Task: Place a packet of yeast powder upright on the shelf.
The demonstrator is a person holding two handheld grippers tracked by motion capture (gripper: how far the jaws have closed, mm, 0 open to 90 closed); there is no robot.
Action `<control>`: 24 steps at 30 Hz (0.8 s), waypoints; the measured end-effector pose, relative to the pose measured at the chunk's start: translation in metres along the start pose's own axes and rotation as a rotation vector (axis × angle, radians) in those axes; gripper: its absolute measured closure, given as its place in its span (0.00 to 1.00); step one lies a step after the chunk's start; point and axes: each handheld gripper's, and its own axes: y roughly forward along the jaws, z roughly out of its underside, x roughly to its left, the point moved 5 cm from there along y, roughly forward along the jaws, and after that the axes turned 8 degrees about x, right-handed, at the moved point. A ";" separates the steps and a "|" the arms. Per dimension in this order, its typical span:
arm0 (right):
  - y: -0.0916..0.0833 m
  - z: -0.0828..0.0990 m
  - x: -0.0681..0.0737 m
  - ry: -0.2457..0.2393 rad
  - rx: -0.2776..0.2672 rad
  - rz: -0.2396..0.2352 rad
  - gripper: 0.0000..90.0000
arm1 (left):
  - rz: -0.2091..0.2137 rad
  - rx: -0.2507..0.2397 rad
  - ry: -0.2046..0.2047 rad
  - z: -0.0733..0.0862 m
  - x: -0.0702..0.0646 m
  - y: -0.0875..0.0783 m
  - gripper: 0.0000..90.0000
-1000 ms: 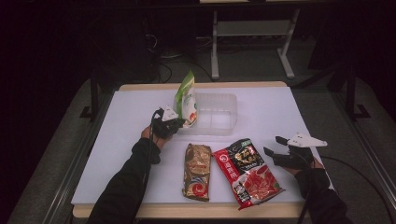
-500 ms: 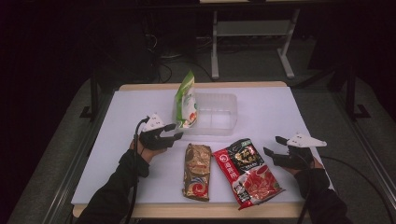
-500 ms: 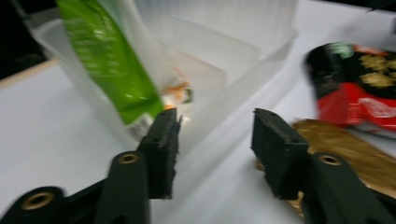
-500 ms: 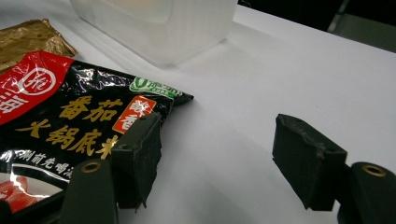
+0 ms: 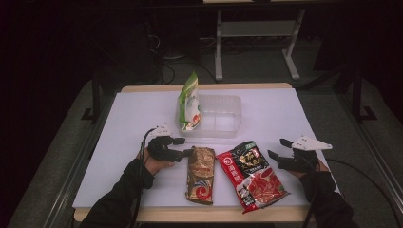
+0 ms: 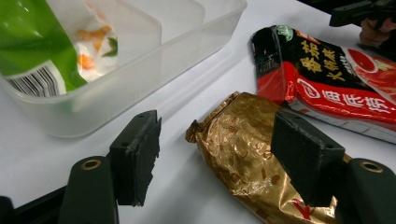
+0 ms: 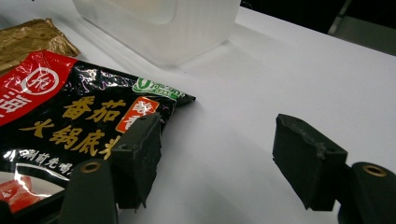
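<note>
A green and white packet (image 5: 188, 102) stands on end in the left compartment of a clear plastic container (image 5: 228, 130). My left gripper (image 5: 184, 147) is low over the table just in front of it, at the top end of a gold packet (image 5: 200, 175). Its jaws have just been opening. In the left gripper view they stand apart (image 6: 215, 154), with the gold packet's (image 6: 243, 158) crimped end between them and untouched. My right gripper (image 5: 277, 147) rests open beside a red and black packet (image 5: 252, 173), with bare table between its pads (image 7: 217, 158).
The gold and the red and black packets lie side by side near the table's front edge. The container's right compartment (image 5: 223, 114) holds nothing. A white cover spreads over the table (image 5: 285, 109). Beyond the far edge stand dark floor and a metal frame (image 5: 256, 33).
My left gripper let go of the green packet, which stays standing in the container. It drew back toward the person and down to the gold packet, jaws opening. The right gripper kept still.
</note>
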 end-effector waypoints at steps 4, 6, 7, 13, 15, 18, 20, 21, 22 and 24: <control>0.000 0.000 0.000 0.001 0.001 -0.001 0.35 | 0.041 0.018 -0.015 0.001 -0.002 0.012 0.34; 0.000 0.000 0.001 -0.003 0.003 -0.003 0.35 | 0.048 0.042 -0.021 0.002 -0.004 0.023 0.33; 0.000 0.000 0.001 -0.003 0.003 -0.003 0.35 | 0.048 0.042 -0.021 0.002 -0.004 0.023 0.31; 0.001 0.000 0.002 -0.004 0.007 -0.006 0.34 | 0.035 0.068 -0.037 0.000 -0.002 0.037 0.27; 0.002 0.001 0.001 -0.003 0.009 -0.006 0.34 | 0.039 0.078 -0.039 -0.001 -0.002 0.039 0.27; 0.002 0.001 0.001 -0.004 0.011 -0.004 0.34 | 0.063 0.103 -0.027 -0.001 -0.005 0.042 0.27; 0.002 0.001 0.002 -0.006 0.010 -0.005 0.34 | 0.075 0.110 -0.021 -0.001 -0.008 0.044 0.27; 0.002 0.001 0.002 -0.006 0.010 -0.005 0.34 | 0.102 0.123 -0.019 0.000 -0.012 0.045 0.27; 0.002 0.001 0.002 -0.006 0.010 -0.005 0.34 | 0.102 0.123 -0.019 0.000 -0.012 0.045 0.27; 0.002 0.001 0.002 -0.010 0.011 -0.005 0.34 | 0.099 0.126 -0.014 -0.001 -0.014 0.046 0.28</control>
